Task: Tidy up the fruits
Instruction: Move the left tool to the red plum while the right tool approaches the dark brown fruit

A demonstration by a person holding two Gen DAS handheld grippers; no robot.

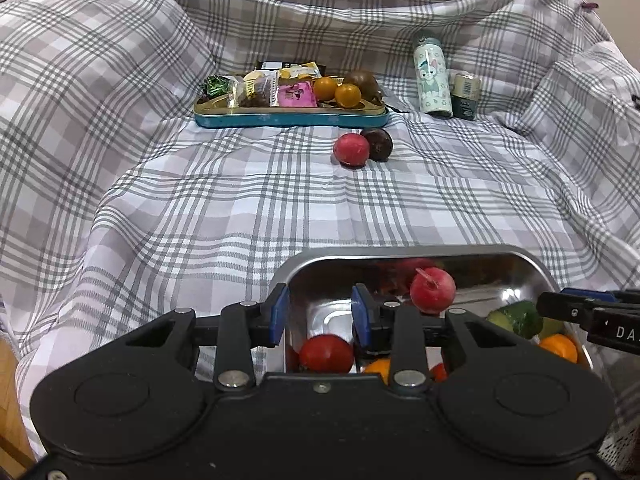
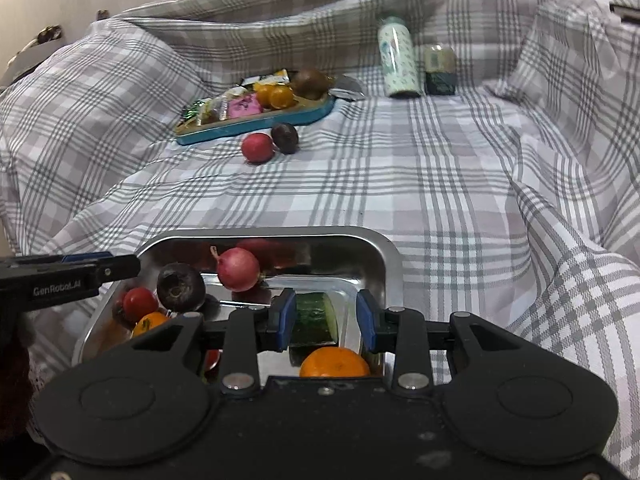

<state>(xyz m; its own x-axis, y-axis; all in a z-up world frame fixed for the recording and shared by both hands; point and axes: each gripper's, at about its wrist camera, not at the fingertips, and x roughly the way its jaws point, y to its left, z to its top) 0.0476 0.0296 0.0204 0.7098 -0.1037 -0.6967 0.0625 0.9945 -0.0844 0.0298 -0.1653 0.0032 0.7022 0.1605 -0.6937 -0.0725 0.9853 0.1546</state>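
Observation:
A steel tray (image 1: 400,251) (image 2: 260,232) lies near, holding a pink radish (image 1: 432,290) (image 2: 239,269), a red tomato (image 1: 326,354) (image 2: 139,303), a cucumber piece (image 1: 516,317) (image 2: 314,317), an orange fruit (image 1: 559,347) (image 2: 334,362) and a dark fruit (image 2: 180,286). My left gripper (image 1: 320,316) is open, its jaws astride the tray's left wall. My right gripper (image 2: 327,320) is open over the tray's right end, around the cucumber piece without touching. A red fruit (image 1: 351,150) (image 2: 258,147) and a dark fruit (image 1: 378,143) (image 2: 285,137) lie on the cloth.
A teal tray (image 1: 288,118) (image 2: 256,128) at the back holds snack packets, two yellow fruits (image 1: 336,91) (image 2: 276,95) and a brown fruit (image 1: 362,82) (image 2: 310,83). A patterned bottle (image 1: 432,76) (image 2: 399,58) and small jar (image 1: 465,96) (image 2: 440,69) stand right of it. Checked cloth (image 1: 200,208) rises all around.

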